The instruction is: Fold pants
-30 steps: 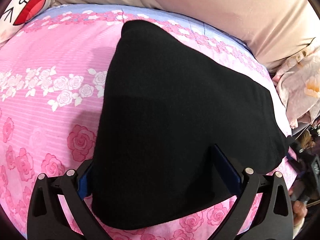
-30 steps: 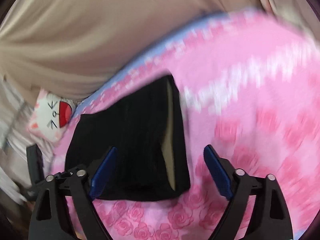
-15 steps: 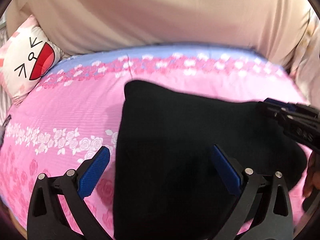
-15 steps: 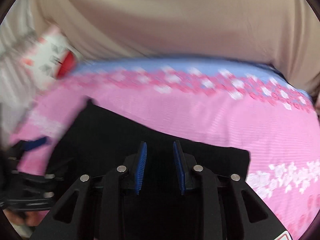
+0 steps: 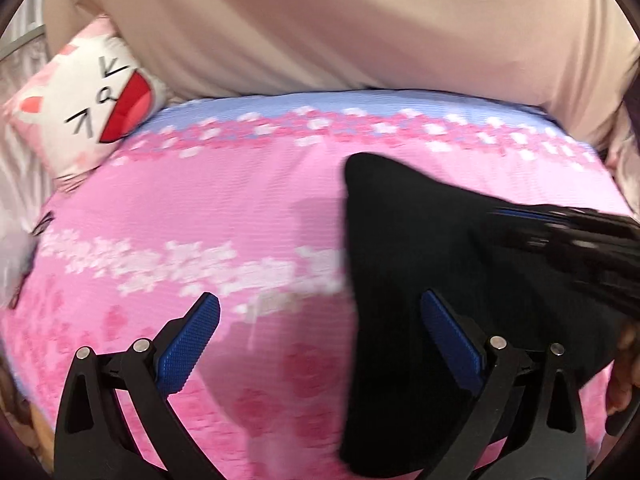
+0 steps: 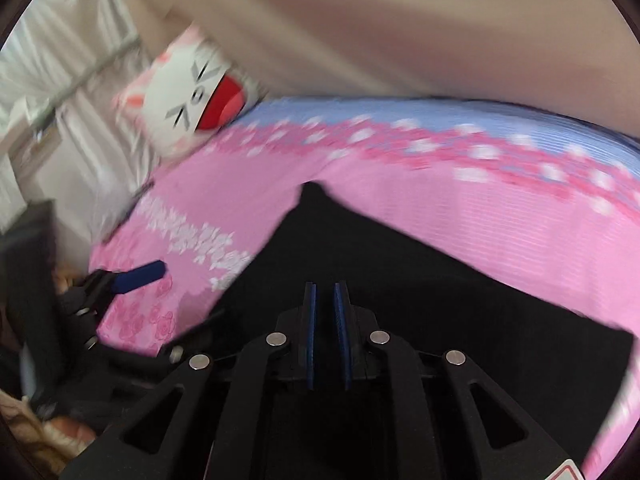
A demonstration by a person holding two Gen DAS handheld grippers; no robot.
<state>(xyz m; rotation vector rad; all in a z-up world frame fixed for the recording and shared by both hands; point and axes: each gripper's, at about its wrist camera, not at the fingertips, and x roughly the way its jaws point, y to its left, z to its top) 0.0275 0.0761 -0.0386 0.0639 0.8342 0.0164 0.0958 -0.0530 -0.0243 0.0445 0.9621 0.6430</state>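
The black pants point(image 5: 420, 280) are laid folded on a pink bedspread point(image 5: 200, 220). In the left wrist view they fill the right half of the frame, with one pointed corner reaching up toward the centre. Their cloth is seen as a dull, dense knit with no sheen; the edges are straight and the surface flat. The bedspread is finely ribbed, printed with white blossom bands and darker pink roses, and edged with a pale blue strip along its far side. Behind it a smooth beige fabric point(image 5: 320, 32) is spread across the top of both frames. A soft cartoon-cat cushion point(image 5: 88, 100) with a red open mouth is placed at the upper left.

The left gripper point(image 5: 320, 344) is held released, its ribbed blue pads point(image 5: 192, 340) spread wide; one pad is over the bedspread, the other over the pants, and nothing is clasped. The right gripper point(image 6: 325, 332) is clenched almost fully, only a narrow slit being left between its pads above the pants; whether any cloth is pinched cannot be told.

Only in the right wrist view are white curtains point(image 6: 60, 80) shown at the upper left. Only in the left wrist view is the pants' lower edge at the bottom of the frame shown, together with a hand point(image 5: 624, 376) at the right edge.
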